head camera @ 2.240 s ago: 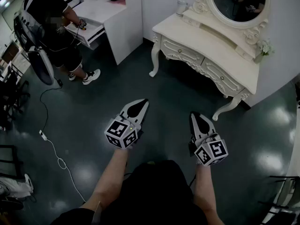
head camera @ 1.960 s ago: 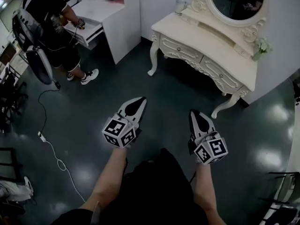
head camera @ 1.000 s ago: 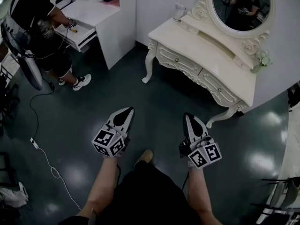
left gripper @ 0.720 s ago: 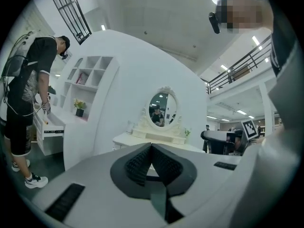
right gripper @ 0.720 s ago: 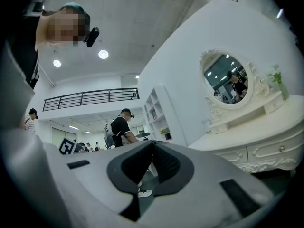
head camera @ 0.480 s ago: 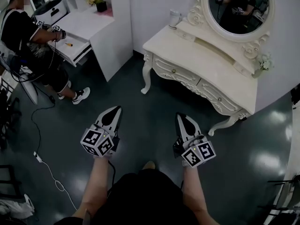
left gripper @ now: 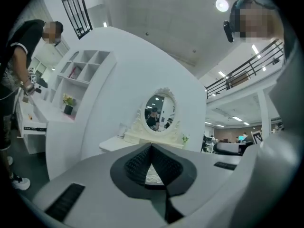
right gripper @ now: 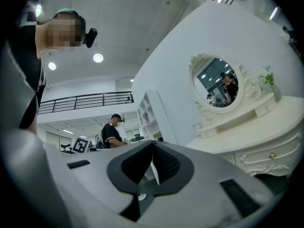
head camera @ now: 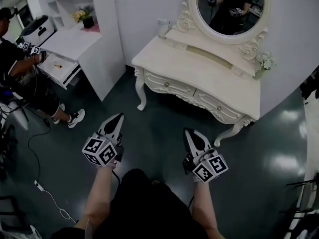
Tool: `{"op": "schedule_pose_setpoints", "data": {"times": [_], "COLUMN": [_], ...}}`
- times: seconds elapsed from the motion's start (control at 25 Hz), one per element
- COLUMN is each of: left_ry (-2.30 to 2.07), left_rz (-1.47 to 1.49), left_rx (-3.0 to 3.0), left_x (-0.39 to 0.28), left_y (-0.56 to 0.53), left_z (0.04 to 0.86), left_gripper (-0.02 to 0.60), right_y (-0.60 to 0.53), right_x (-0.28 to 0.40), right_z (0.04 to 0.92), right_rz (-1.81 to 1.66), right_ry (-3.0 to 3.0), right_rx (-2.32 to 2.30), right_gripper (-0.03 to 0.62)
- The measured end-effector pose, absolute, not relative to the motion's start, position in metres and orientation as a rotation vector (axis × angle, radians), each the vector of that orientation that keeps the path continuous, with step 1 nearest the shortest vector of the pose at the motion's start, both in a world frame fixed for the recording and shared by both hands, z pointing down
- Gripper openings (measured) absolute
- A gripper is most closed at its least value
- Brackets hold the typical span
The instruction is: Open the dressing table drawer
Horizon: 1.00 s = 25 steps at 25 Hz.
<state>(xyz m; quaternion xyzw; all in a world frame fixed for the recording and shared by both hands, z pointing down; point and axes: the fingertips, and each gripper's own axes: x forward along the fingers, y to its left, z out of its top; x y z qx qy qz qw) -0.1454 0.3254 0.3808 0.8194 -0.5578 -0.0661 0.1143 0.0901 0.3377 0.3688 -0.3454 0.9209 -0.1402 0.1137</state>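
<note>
The cream, carved dressing table (head camera: 199, 76) stands on curved legs, with an oval mirror (head camera: 229, 9) rising at its back. Its 2 front drawers (head camera: 167, 83), each with a small knob, are both shut.

Head view is looking steeply down from standing height; dressing table (head camera: 199, 76) is sitting upper centre, well off. Both gripper views are facing level from lower down, sharing its mirror (head camera: 229, 6).

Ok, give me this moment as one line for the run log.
phase: pre-contact | left gripper: shut, empty | right gripper: shut, empty | dressing table: ahead, untouched | drawers: closed
</note>
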Motion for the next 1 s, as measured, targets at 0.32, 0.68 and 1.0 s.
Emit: {"op": "schedule_pose_setpoints", "data": {"times": [0.32,0.68,1.0], "left_ry": [-1.549,-1.519,-1.471], "left_rz": [-0.131,-0.131,-0.183], "left_rx": [2.428,2.411,2.433], "left_x": [-0.120,-0.126,-0.117], "left_y": [0.314,0.294,0.239], "left_z": [0.393,0.416,0.407], "left_gripper": [0.012,0.012,0.012], "right_y": [0.321,0.290,0.237], "right_x": [0.104,0.096,0.082], "right_z": [0.378,0.397,0.388], "right_rz": [-0.458,-0.474,-0.443], "right_ry": [2.673,2.705,2.754], "right_rx": [-1.057,-1.095,-1.082], "right_gripper": [0.006,0.006,0.006]}}
